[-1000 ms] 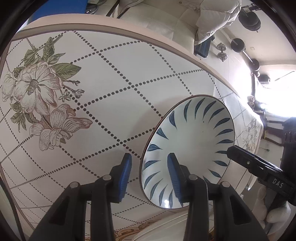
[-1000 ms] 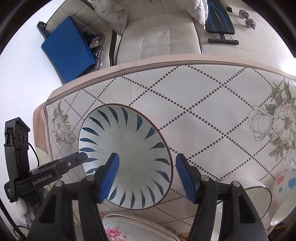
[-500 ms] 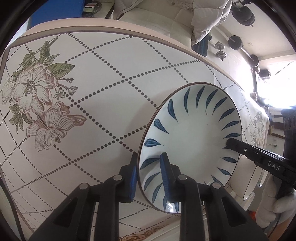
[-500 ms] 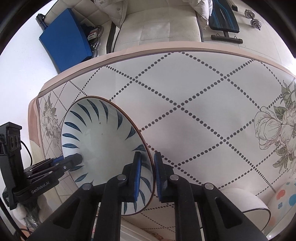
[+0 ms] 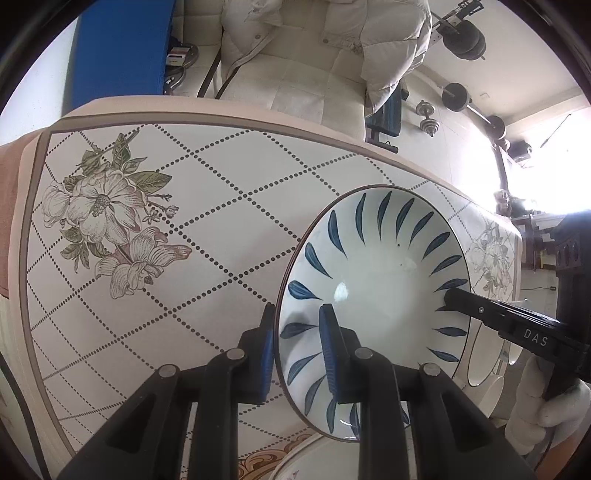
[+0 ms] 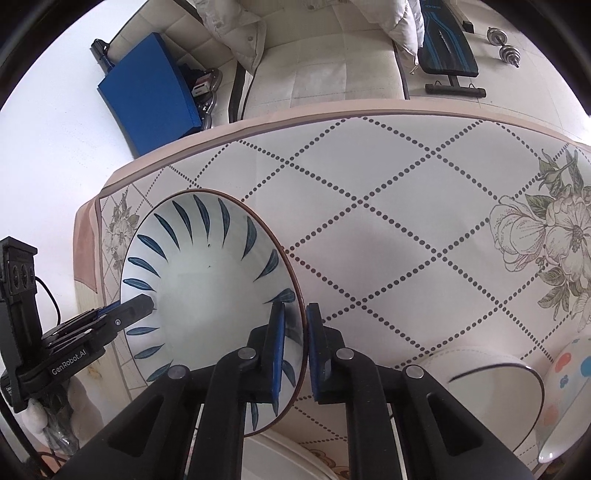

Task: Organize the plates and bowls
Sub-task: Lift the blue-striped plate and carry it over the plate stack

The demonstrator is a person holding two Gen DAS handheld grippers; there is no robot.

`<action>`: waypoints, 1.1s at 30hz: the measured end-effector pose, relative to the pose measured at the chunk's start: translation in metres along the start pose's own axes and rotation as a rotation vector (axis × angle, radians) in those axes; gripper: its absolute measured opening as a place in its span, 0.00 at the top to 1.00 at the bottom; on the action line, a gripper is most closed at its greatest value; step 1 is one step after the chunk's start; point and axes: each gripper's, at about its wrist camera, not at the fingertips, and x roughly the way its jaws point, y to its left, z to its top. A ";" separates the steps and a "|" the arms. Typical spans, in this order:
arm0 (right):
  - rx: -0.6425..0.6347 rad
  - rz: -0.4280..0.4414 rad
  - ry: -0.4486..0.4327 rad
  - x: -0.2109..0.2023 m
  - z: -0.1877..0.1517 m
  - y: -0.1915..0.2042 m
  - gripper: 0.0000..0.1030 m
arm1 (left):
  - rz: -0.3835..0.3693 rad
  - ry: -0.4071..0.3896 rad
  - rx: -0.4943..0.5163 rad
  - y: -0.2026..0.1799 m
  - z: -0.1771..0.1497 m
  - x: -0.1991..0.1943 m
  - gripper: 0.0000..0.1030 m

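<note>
Right wrist: white bowl (image 6: 491, 398) beside plate (image 6: 207, 288)

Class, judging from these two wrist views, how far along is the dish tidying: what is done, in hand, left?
Done: nothing visibly stacked yet. In hand: the white bowl with blue leaf strokes, its rim pinched by the left gripper and the right gripper on opposite sides. Left: a white dark-rimmed bowl and a spotted dish wait on the patterned tablecloth.

Floral diamond-dotted tablecloth (image 5: 177, 229), cream sofa (image 6: 332, 74), puffy jacket (image 5: 332, 33), blue board (image 6: 147, 96), dumbbells (image 5: 428, 118)
</note>
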 end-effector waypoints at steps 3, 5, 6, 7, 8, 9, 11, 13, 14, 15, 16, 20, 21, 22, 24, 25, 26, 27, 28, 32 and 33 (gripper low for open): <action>-0.005 0.014 -0.026 -0.018 -0.012 0.005 0.89 | 0.008 -0.013 0.021 -0.006 -0.009 -0.014 0.81; -0.014 0.019 -0.040 -0.031 -0.022 0.009 0.89 | 0.015 -0.018 0.033 -0.010 -0.018 -0.023 0.81; -0.019 0.022 -0.049 -0.037 -0.028 0.011 0.90 | 0.016 -0.019 0.037 -0.012 -0.023 -0.027 0.81; -0.023 0.026 -0.056 -0.043 -0.035 0.013 0.90 | 0.017 -0.018 0.041 -0.013 -0.028 -0.031 0.81; -0.027 0.028 -0.062 -0.048 -0.041 0.015 0.90 | 0.017 -0.021 0.044 -0.015 -0.033 -0.035 0.81; -0.029 0.032 -0.069 -0.054 -0.048 0.016 0.90 | 0.016 -0.025 0.050 -0.017 -0.039 -0.039 0.81; -0.038 0.036 -0.077 -0.063 -0.063 0.018 0.91 | 0.017 -0.025 0.062 -0.023 -0.049 -0.045 0.81; -0.029 0.046 -0.084 -0.069 -0.079 0.016 0.90 | 0.012 -0.023 0.072 -0.027 -0.060 -0.050 0.81; -0.024 0.052 -0.085 -0.071 -0.087 0.015 0.91 | 0.015 -0.023 0.079 -0.029 -0.065 -0.052 0.81; -0.021 0.052 -0.088 -0.073 -0.095 0.014 0.90 | 0.020 -0.025 0.084 -0.032 -0.071 -0.054 0.81; -0.015 0.054 -0.090 -0.074 -0.103 0.012 0.90 | 0.020 -0.026 0.090 -0.034 -0.076 -0.056 0.81; 0.000 0.068 -0.088 -0.075 -0.135 0.008 0.90 | 0.025 -0.019 0.110 -0.038 -0.098 -0.058 0.81; 0.002 0.073 -0.085 -0.075 -0.143 0.007 0.90 | 0.026 -0.013 0.116 -0.038 -0.104 -0.057 0.81; 0.001 0.072 -0.084 -0.074 -0.151 0.006 0.90 | 0.028 -0.008 0.120 -0.039 -0.109 -0.056 0.81; 0.005 0.078 -0.076 -0.072 -0.165 0.000 0.90 | 0.035 0.005 0.129 -0.040 -0.119 -0.051 0.81; 0.009 0.080 -0.071 -0.070 -0.173 -0.001 0.90 | 0.038 0.014 0.136 -0.040 -0.125 -0.049 0.81; 0.010 0.079 -0.067 -0.068 -0.181 -0.002 0.90 | 0.042 0.021 0.139 -0.040 -0.130 -0.046 0.81; 0.013 0.077 -0.063 -0.066 -0.187 -0.004 0.90 | 0.045 0.030 0.143 -0.041 -0.135 -0.043 0.81; 0.019 0.077 -0.058 -0.063 -0.194 -0.005 0.90 | 0.048 0.039 0.146 -0.040 -0.139 -0.039 0.81; 0.041 0.081 -0.034 -0.048 -0.218 -0.014 0.90 | 0.068 0.067 0.161 -0.039 -0.154 -0.025 0.81; 0.045 0.081 -0.026 -0.043 -0.221 -0.014 0.90 | 0.074 0.075 0.164 -0.039 -0.157 -0.021 0.81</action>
